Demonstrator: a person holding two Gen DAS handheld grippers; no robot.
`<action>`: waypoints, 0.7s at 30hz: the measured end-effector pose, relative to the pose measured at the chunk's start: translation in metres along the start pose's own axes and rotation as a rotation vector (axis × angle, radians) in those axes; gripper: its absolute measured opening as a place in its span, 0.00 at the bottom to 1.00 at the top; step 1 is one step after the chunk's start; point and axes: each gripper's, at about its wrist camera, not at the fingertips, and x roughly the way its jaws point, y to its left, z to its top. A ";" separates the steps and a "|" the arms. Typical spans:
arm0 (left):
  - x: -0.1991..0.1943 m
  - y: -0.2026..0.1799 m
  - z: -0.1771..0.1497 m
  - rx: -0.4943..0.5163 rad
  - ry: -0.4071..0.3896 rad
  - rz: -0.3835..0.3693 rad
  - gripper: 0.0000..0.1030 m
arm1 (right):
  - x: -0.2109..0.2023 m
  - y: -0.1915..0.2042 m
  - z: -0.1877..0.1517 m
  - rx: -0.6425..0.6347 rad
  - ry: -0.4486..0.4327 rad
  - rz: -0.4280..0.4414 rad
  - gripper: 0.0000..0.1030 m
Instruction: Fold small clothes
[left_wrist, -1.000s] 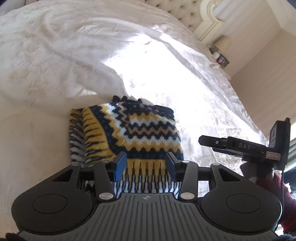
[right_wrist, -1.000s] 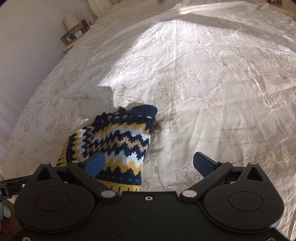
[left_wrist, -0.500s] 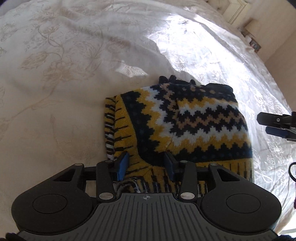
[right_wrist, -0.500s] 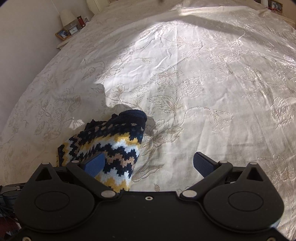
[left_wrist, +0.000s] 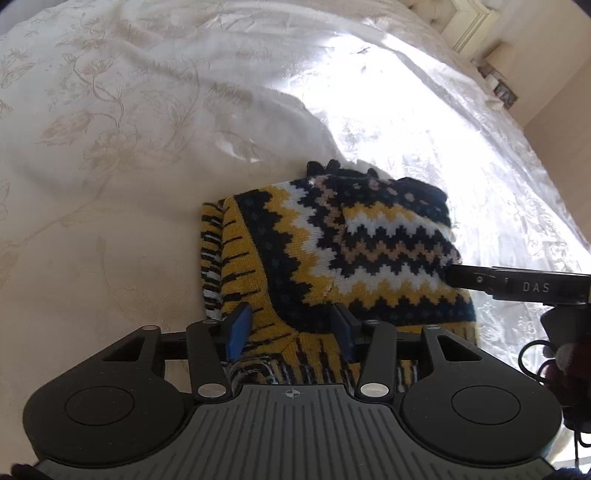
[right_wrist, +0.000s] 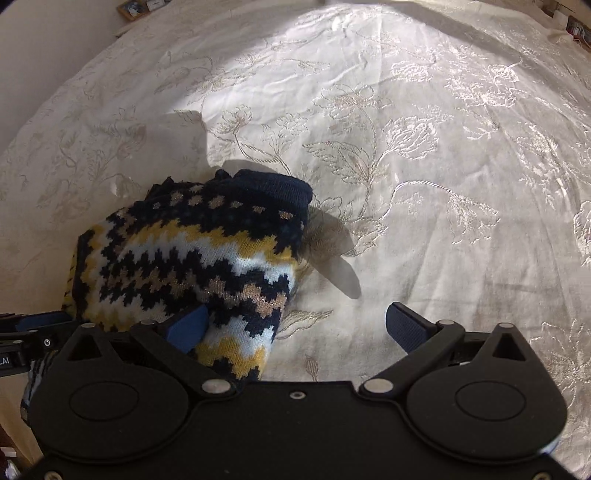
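Across the left of the left wrist view, cream bedspread (left_wrist: 122, 155) in shade, embroidered with pale flowers and stems, creased toward the far edge. Near the middle, a folded knitted sweater (left_wrist: 332, 254) lying flat on the cover, zigzag bands of navy, yellow, white and tan, with a striped ribbed edge showing along its left side and its near hem. Over that near hem, the left gripper (left_wrist: 290, 330), blue-padded fingers (left_wrist: 236, 328) parted with a fold of yellow and navy knit between them; pads close to the cloth but not pressed together, so released rather than clenched. Further right, a hard patch of sunlight on the cover, and the right gripper (left_wrist: 517, 286) reaching in from the right edge, its black finger lettered DAS, tip at the sweater's right side; whether touching, not clear from here. Far right corner, part of a pale headboard and a bedside shelf with small items, too small to read. In the right wrist view, at the left edge, a black bar of the left gripper low beside the garment. Then the sweater (right_wrist: 192, 258) at lower left, navy cuff or collar at its far end, casting a short shadow to the right. Right gripper (right_wrist: 295, 326) spread wide: left pad (right_wrist: 186, 328) resting against the knit, right pad (right_wrist: 406, 328) well apart over bare bedspread (right_wrist: 424, 166), nothing pinched.
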 end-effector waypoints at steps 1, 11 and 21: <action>-0.007 -0.003 -0.001 0.007 -0.014 0.005 0.56 | -0.011 -0.001 -0.002 0.000 -0.027 0.009 0.99; -0.088 -0.030 -0.033 0.004 -0.166 0.008 0.89 | -0.108 0.007 -0.041 -0.013 -0.178 0.053 0.99; -0.140 -0.042 -0.048 -0.027 -0.164 0.053 0.88 | -0.156 0.027 -0.074 0.001 -0.219 0.061 0.99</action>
